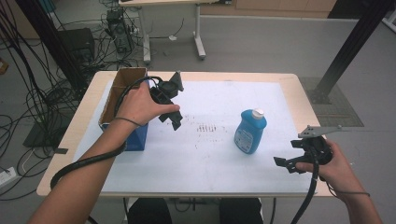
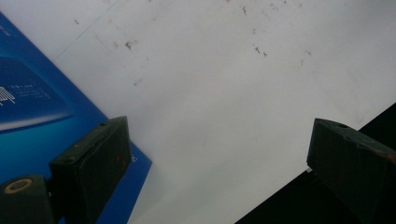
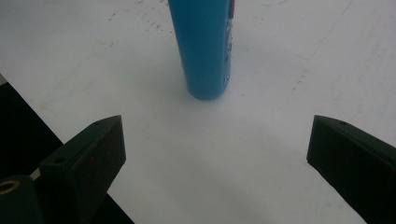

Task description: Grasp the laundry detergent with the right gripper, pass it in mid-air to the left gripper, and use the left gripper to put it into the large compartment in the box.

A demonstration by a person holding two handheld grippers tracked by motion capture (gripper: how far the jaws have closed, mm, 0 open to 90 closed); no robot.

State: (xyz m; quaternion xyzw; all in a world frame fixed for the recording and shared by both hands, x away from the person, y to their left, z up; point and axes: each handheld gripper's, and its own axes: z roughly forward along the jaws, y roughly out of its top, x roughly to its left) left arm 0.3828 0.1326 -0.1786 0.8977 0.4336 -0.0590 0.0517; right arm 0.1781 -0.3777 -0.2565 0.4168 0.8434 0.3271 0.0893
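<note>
Blue and upright, the bottle stands untouched right of the tabletop's middle, so we judge everything remains: our right gripper, jaws wide, faces it near the front right corner, while our left gripper, equally wide, hovers beside the box at the left edge.

Lab or test room: cable tangles on grey floor, black rig frame, electronics stand.

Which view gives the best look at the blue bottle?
The high view: the whole blue bottle stands upright on the white sheet, white cap and label visible. The right gripper view shows its lower body, centred beyond the open jaws. The left gripper view faces elsewhere.
</note>
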